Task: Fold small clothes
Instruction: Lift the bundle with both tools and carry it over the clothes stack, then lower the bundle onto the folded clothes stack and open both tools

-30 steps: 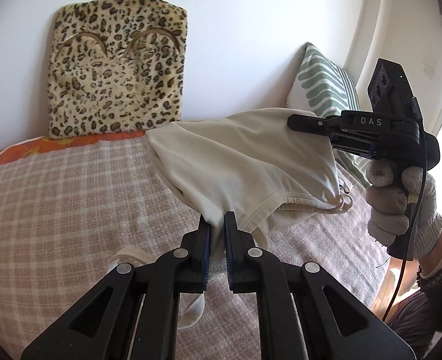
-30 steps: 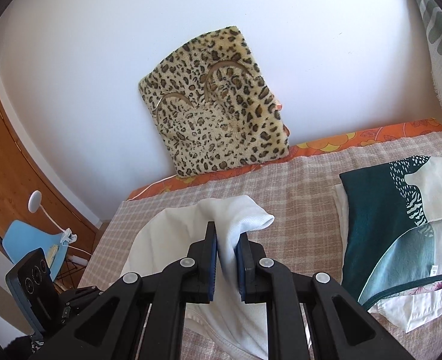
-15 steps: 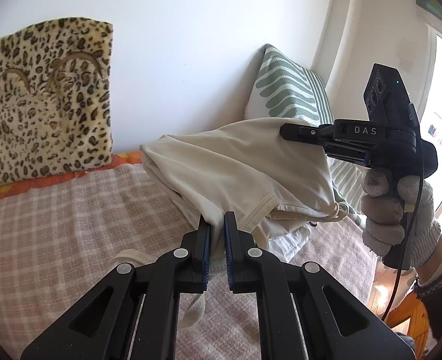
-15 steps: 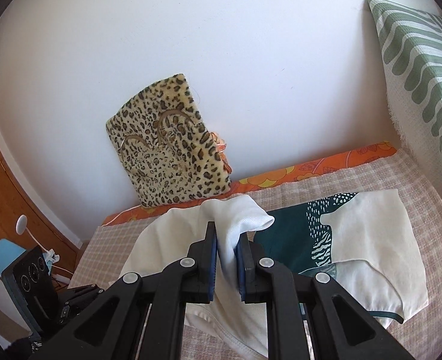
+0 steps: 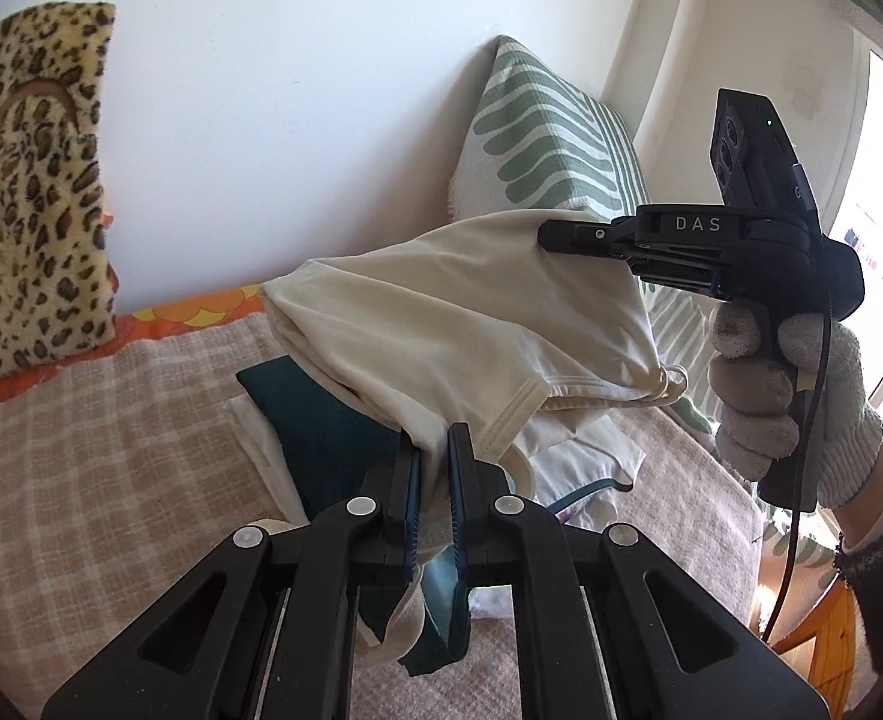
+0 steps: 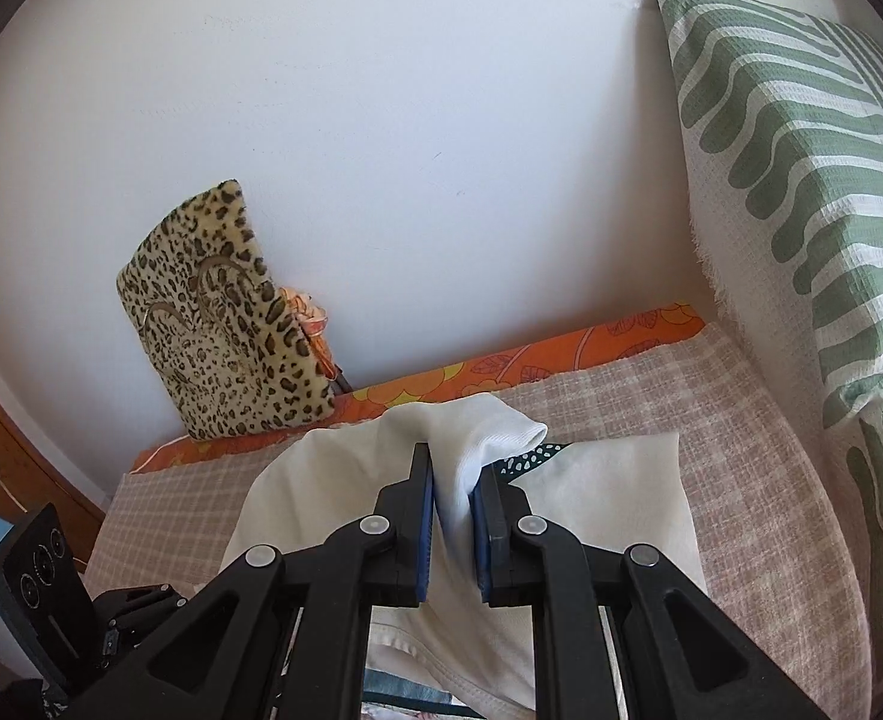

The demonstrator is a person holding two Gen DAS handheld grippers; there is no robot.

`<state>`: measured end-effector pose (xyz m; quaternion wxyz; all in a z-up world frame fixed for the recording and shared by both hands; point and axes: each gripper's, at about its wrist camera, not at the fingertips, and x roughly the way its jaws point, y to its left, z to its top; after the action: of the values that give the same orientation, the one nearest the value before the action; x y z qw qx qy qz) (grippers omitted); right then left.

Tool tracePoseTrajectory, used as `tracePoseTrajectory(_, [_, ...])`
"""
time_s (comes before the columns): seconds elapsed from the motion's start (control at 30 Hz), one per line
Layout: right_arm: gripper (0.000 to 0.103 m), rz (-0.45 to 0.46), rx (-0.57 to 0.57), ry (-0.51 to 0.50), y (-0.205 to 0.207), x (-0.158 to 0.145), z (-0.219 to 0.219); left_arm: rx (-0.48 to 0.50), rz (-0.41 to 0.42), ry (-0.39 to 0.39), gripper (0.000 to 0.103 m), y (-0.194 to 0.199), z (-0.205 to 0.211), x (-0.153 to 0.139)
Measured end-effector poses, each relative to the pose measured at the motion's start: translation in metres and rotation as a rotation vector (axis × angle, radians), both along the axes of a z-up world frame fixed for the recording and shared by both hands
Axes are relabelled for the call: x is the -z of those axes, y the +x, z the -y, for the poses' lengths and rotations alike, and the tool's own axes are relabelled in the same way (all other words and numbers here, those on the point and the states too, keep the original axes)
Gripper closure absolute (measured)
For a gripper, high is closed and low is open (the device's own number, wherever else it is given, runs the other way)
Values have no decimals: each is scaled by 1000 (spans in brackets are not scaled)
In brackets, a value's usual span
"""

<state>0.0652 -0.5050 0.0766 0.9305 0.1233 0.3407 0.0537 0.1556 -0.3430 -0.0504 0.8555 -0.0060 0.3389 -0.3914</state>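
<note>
The bed [image 5: 81, 420], covered in a beige checked spread, fills the lower part of both views, with an orange patterned sheet [image 6: 561, 354] showing along the wall edge. A green-and-white pillow [image 6: 801, 180] stands upright against the wall at the right end of the bed. A leopard cushion [image 6: 225, 348] leans on the wall at the other end.

A stack of folded clothes [image 5: 315, 420] lies on the spread near the pillow; its top piece is dark teal, with white fabric under and beside it. In the right wrist view the stack is mostly hidden, with only a speckled teal patch and a white panel showing.

The cream garment [image 5: 459, 318] hangs in the air above that stack, stretched between the two grippers. It sags in the middle, and its hemmed edge droops on the right side. It does not rest on the stack in either view.

The left gripper [image 5: 432, 450] is clamped on a lower bunched corner of the garment, cloth squeezed between its jaws and trailing down behind them. The right gripper [image 6: 453, 480] is clenched on another bunched part, a rounded fold of fabric poking out past its fingertips. From the left wrist view, the right gripper sits higher, held by a gloved hand [image 5: 789, 396] just in front of the pillow.
</note>
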Motion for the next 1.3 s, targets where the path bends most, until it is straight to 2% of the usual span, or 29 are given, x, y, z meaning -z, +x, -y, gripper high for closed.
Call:
tracePoseTrajectory(0.23, [94,-96,20,-16,36,50,28,28,-72,66,96,14,12,41])
tracePoseTrajectory(0.4, [93,-165,51,-41,51,85,40,50,-75,118,96,13,6,56])
tracePoseTrajectory(0.47, [88,-197,90,-50,54,92,48,55,-79,128,96,11,2,56])
tracePoseTrajectory(0.57, [80,-212,150,-134,54,92,52,57,-66,152,93,6,-3,52])
tracePoseTrajectory(0.67, [80,-157,179,-180,45,77,52,39,-45,153,92,-1,-14,41])
tracePoseTrajectory(0.73, [79,-97,171,-188,37,63,47,28,-34,144,88,-1,-16,31])
tracePoseTrajectory(0.83, [78,-41,123,-192,31,49,37,-1,3,116,71,2,-15,14])
tracePoseTrajectory(0.93, [78,-36,96,-167,36,49,30,-37,10,102,71,18,-2,3])
tracePoseTrajectory(1.03, [78,-46,75,-129,41,57,26,-64,9,102,71,33,17,5])
tracePoseTrajectory(1.13, [77,-77,63,-116,46,71,23,-67,9,135,71,38,37,17])
tracePoseTrajectory(1.3, [76,-126,41,-168,52,91,13,-57,34,204,71,38,59,38])
